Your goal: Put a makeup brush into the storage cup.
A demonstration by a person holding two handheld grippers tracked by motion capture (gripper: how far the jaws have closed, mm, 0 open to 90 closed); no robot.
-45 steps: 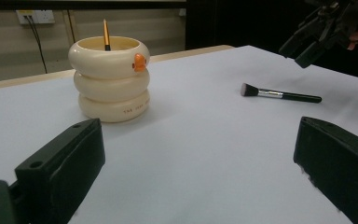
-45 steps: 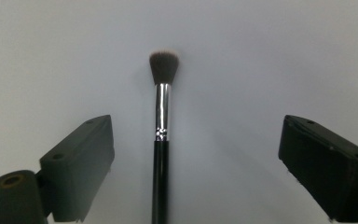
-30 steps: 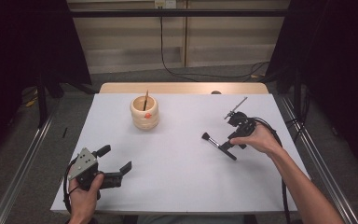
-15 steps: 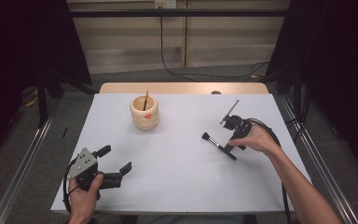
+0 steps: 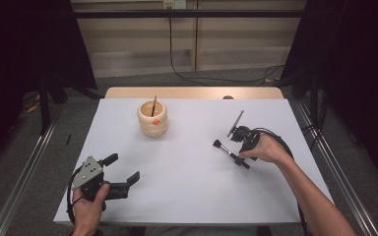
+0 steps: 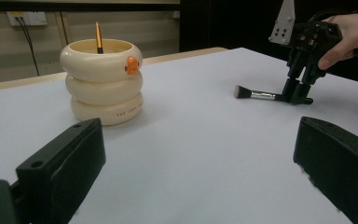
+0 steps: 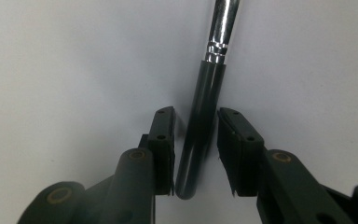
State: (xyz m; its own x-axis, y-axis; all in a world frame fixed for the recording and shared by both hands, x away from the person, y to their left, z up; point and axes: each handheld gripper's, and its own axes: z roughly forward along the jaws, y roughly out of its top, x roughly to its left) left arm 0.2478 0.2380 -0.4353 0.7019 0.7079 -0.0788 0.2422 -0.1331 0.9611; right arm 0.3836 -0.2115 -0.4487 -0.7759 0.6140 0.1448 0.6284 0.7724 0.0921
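A black-handled makeup brush (image 5: 229, 152) (image 6: 254, 94) (image 7: 209, 93) with a silver ferrule lies flat on the white table (image 5: 187, 196), right of centre. My right gripper (image 5: 240, 158) (image 6: 299, 95) (image 7: 196, 154) points down over its handle end. Its jaws have just been closing, and the handle lies between them with thin gaps on both sides. My left gripper (image 5: 124, 168) (image 6: 196, 158) rests open near the front left edge, with nothing between its jaws. A cream ring-stacked cup (image 5: 153, 120) (image 6: 105, 88) stands at the back centre-left, with a thin orange stick (image 5: 154, 104) (image 6: 98, 37) in it.
Bare white tabletop lies between the cup, the brush and my left gripper. A wooden strip (image 5: 192, 92) borders the table's far edge. Metal rails (image 5: 24, 167) run along both sides on the floor, and dark curtains hang beyond them.
The right gripper has tilted more upright over the brush handle and shifted slightly. The left gripper, the cup and the brush lie as before.
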